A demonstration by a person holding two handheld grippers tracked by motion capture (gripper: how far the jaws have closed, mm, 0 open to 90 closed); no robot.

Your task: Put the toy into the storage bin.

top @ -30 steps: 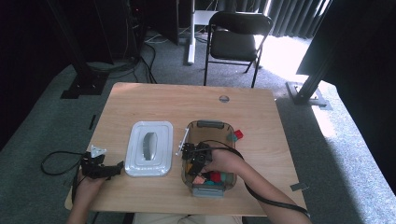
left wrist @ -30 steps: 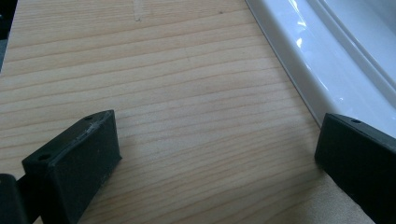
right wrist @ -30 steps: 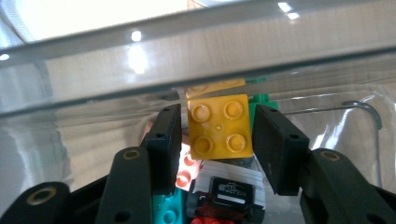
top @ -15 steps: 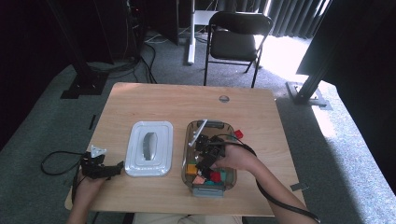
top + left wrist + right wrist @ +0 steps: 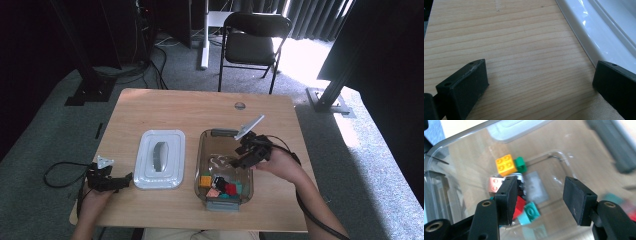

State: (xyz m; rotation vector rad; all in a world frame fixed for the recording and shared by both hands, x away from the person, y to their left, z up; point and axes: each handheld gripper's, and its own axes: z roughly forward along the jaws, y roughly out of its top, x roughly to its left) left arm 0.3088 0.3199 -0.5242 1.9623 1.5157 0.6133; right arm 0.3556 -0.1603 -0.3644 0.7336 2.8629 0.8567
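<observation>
My right tongs (image 5: 239, 161) hang above the clear bin (image 5: 207, 145), jaws parted and nothing between them; they have just been opening as I lift away from the pile. In the right gripper view the toy bricks lie loose on the bin floor below and beyond the jaws: a yellow brick (image 5: 504, 164) touching a green brick (image 5: 520, 164), a pink brick (image 5: 494, 184) by my left jaw, a red brick (image 5: 519, 206) and a teal brick (image 5: 531, 211) just under it. All sit at the near end of the bin.

My left tongs (image 5: 111, 180) rest on the tabletop (image 5: 519, 50), released and holding nothing, with the white lid (image 5: 160, 159) just beside the right jaw.

What worries me: the bricks are bunched and touching, so going back in I might pinch two at once or nudge the heap aside. The bin wall is close to my hand, and a careless swing could catch the rim and slide the bin. Over on the left, a twitch would shove the lid.
</observation>
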